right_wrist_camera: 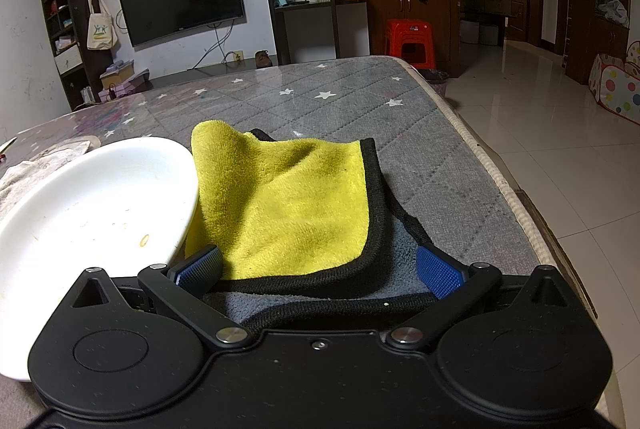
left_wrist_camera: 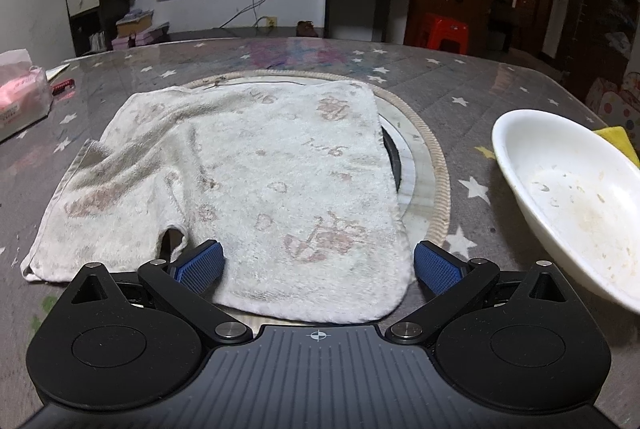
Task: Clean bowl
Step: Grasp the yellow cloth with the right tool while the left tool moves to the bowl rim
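A white bowl [left_wrist_camera: 576, 197] with dried food specks inside sits at the right of the left wrist view; the same bowl [right_wrist_camera: 88, 213] fills the left of the right wrist view. My left gripper [left_wrist_camera: 318, 265] is open, its blue pads on either side of the near edge of a stained white towel [left_wrist_camera: 240, 181] spread flat on the table. My right gripper [right_wrist_camera: 320, 269] is open around the near edge of a folded yellow cloth [right_wrist_camera: 288, 205] with black trim and a grey underside, which lies just right of the bowl and touches it.
The table [right_wrist_camera: 360, 109] has a grey star-patterned cover; its right edge drops to a tiled floor [right_wrist_camera: 560, 157]. A round inset ring [left_wrist_camera: 436, 165] lies under the towel. A pink tissue pack [left_wrist_camera: 20, 97] sits far left.
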`<act>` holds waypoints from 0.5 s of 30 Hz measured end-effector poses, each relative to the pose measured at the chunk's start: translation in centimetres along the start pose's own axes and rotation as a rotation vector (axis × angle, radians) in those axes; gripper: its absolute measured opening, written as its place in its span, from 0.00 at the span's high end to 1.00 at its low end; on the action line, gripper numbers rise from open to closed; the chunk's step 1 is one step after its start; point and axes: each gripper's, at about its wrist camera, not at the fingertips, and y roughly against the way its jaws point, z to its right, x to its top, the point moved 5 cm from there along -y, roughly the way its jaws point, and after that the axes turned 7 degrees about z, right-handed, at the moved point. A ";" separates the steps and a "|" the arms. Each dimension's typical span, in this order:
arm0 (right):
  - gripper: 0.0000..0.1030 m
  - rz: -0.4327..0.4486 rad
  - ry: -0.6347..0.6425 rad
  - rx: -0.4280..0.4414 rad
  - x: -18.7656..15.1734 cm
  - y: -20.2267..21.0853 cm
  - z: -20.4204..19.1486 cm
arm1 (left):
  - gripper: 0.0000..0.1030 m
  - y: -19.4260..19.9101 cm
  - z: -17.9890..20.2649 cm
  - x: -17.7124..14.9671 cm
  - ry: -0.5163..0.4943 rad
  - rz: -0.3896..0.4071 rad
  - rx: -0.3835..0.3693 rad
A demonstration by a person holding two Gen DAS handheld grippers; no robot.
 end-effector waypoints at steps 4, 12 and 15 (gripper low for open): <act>0.00 0.001 -0.015 0.015 0.2 0.1 0.3 | 0.01 0.9 -0.1 0.6 0.020 0.002 -0.012; 0.07 0.017 -0.017 0.057 1.8 0.3 0.4 | 0.06 3.0 1.6 1.7 0.049 -0.018 -0.097; 0.11 0.020 0.012 0.063 2.4 -0.1 -0.1 | 0.11 3.3 2.1 1.7 0.073 -0.046 -0.138</act>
